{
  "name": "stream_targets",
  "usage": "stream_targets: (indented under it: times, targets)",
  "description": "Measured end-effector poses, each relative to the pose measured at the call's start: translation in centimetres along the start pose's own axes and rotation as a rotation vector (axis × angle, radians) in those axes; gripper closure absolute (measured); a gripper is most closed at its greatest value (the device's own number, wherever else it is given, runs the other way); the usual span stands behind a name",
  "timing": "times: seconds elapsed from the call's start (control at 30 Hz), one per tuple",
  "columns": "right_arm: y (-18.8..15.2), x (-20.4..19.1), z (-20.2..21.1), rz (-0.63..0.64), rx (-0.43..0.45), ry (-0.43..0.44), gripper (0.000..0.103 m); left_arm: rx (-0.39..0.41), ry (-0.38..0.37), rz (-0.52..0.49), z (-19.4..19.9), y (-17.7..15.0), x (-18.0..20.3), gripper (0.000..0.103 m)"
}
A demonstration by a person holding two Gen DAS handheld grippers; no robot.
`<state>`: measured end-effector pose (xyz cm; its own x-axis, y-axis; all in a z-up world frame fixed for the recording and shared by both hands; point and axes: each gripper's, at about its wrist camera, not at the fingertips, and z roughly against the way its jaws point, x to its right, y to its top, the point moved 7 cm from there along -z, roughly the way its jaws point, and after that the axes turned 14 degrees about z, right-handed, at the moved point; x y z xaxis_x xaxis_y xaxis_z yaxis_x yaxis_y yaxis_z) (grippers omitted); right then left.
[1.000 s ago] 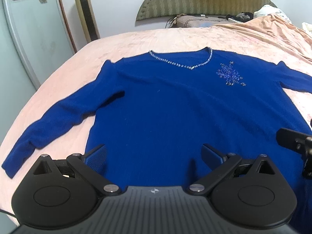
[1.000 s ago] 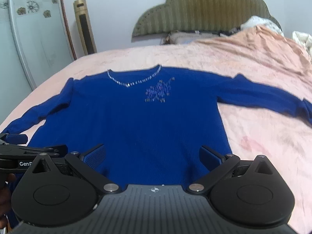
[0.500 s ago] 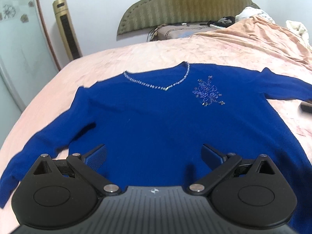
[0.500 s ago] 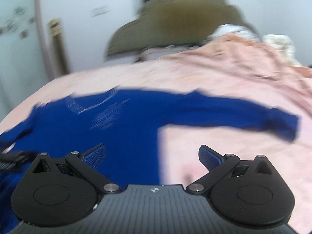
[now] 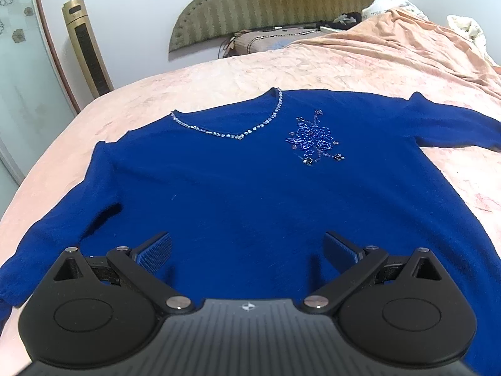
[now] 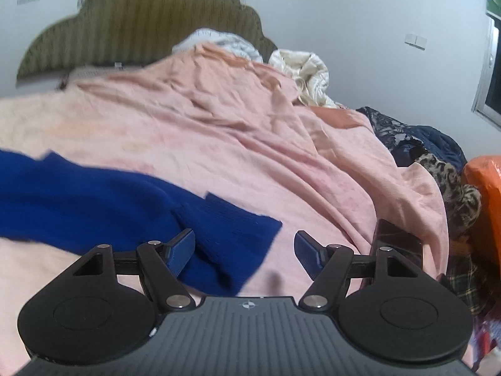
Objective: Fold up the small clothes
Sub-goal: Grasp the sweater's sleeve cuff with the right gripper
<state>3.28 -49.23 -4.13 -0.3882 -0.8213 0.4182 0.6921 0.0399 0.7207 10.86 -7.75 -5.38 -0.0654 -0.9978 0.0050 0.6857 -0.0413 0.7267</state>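
We see the blue sweater [image 5: 250,194] lying flat, face up on the pink bedspread [image 5: 360,62]. Our right gripper [image 6: 244,250] is nearer its right sleeve cuff [image 6: 238,238], which sits between the closing jaws, untouched, the sleeve running toward ten o'clock. Our left gripper [image 5: 247,247] hovers spread wide over the hem, grasping nothing.

**Soft indoor light, one view sharp and one smeared**

Even, diffuse room light falls on both views, with no glare. The left wrist view is crisp; faint shadows sit under the blue sweater [image 5: 250,194]. The right wrist view is motion-blurred (the headboard [image 6: 141,31] most of all). Fisheye bending curves the edges, and the corners go dark.
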Motion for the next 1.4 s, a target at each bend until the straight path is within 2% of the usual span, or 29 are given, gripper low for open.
stream_targets:
  times: [0.13,0.27,0.37,0.4,0.43,0.47,0.53,0.57,0.67,0.87,0.97,1.07,1.2,1.4]
  targets:
    - [-0.2,-1.0,-1.5,0.04,-0.032,0.014,0.032,-0.007,-0.003,-0.007,-0.3,-0.1,0.4,0.0]
    - [0.9,-1.6,-2.0,0.066,-0.02,0.012,0.032,-0.022,0.002,-0.011,-0.7,-0.3,0.5,0.0]
    - [1.5,-2.0,-2.4,0.124,-0.007,-0.026,0.035,-0.029,0.011,-0.007,-1.1,-0.2,0.4,0.0]
    - [1.6,-2.1,-2.6,0.121,-0.007,-0.015,0.044,-0.031,0.012,-0.004,-1.1,-0.2,0.4,0.0]
    - [1.6,-2.0,-2.9,0.105,-0.007,0.007,0.061,-0.034,0.013,-0.002,-1.2,-0.2,0.3,0.0]
    - [1.5,-1.8,-3.2,0.087,-0.01,0.027,0.067,-0.035,0.015,-0.001,-1.2,-0.2,0.3,0.0]
    - [1.4,-1.3,-3.3,0.05,-0.011,0.039,0.092,-0.033,0.019,-0.003,-1.2,-0.2,0.3,0.0]
    - [1.4,-0.8,-3.1,0.033,-0.006,0.035,0.098,-0.032,0.021,-0.004,-1.2,-0.1,0.3,0.0]
    - [1.6,1.3,-2.4,-0.068,0.029,0.054,0.099,-0.03,0.027,-0.006,-1.3,0.0,0.2,0.0]
    - [1.8,8.1,-1.7,-0.182,0.056,-0.046,0.099,-0.027,0.033,0.003,-1.3,0.2,-0.3,0.0]
    - [1.5,11.2,-1.5,-0.274,0.065,-0.05,0.099,-0.026,0.041,0.011,-1.3,0.4,-0.8,0.0]
    - [1.2,12.5,-1.5,-0.315,0.073,-0.059,0.099,-0.018,0.049,0.018,-1.2,0.7,-1.2,0.0]
    - [1.7,11.3,-1.4,-0.348,0.079,-0.029,0.098,-0.007,0.063,0.024,-1.2,1.0,-2.0,0.0]
    - [5.4,3.5,1.1,-0.268,0.164,0.122,0.098,-0.021,0.079,0.048,-1.8,1.3,-3.1,0.0]
